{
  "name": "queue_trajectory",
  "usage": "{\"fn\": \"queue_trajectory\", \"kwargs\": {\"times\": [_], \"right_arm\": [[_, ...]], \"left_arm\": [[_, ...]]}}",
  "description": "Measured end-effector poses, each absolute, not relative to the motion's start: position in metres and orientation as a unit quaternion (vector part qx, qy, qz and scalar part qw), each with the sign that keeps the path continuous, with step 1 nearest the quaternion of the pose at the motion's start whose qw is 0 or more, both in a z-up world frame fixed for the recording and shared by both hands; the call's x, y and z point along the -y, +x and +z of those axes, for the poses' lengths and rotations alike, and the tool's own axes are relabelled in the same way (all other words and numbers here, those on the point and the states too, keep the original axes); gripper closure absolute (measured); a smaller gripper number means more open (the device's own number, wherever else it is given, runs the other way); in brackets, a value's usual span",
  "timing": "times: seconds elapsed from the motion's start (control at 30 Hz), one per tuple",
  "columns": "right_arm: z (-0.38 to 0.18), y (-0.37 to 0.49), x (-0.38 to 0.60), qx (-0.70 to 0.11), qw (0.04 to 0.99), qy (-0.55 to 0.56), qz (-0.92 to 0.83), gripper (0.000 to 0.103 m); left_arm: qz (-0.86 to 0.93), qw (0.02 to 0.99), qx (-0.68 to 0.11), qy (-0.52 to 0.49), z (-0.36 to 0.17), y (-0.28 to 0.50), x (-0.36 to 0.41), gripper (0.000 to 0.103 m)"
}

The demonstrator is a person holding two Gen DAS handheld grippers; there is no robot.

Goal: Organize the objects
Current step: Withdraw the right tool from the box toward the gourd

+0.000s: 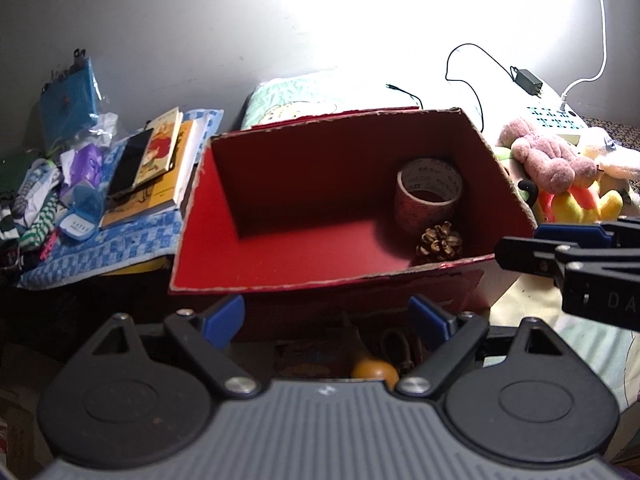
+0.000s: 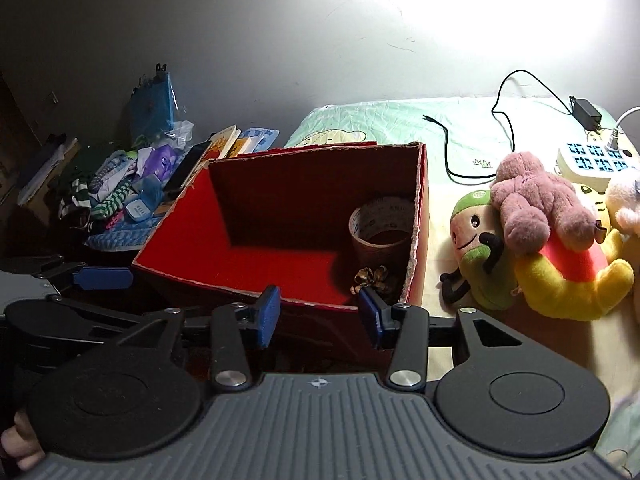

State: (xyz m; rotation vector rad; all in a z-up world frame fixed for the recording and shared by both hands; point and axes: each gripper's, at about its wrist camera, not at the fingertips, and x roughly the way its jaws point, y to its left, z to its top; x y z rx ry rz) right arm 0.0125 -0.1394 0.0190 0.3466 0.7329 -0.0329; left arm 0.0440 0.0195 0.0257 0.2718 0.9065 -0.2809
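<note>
A plain grey-white wall [image 2: 248, 40] stands ahead of the gripper and fills the upper part of both views. A very strong light falls on the wall ahead and to the right, so this part is washed out to white, while the left side of the room is dim. Below the wall, ahead and to the right, lies a bed surface with a pale green printed sheet [image 2: 384, 120]. Far to the left the room is dark, and there I see only some brown furniture [image 2: 24, 136], too unclear to tell what it is.
</note>
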Motion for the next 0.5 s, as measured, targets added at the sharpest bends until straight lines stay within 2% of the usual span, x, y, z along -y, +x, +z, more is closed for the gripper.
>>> {"fn": "queue_trajectory", "kwargs": {"times": [0.3, 0.5], "right_arm": [[0.0, 0.0, 0.139, -0.382, 0.901, 0.207, 0.012, 0.059], [-0.016, -0.005, 0.137, -0.398, 0.887, 0.233, 0.029, 0.065]], "left_arm": [[-0.107, 0.879, -0.448, 0.12, 0.018, 0.027, -0.033, 0.013], [-0.094, 0.87, -0.471, 0.108, 0.006, 0.021, -0.042, 0.014]]}}
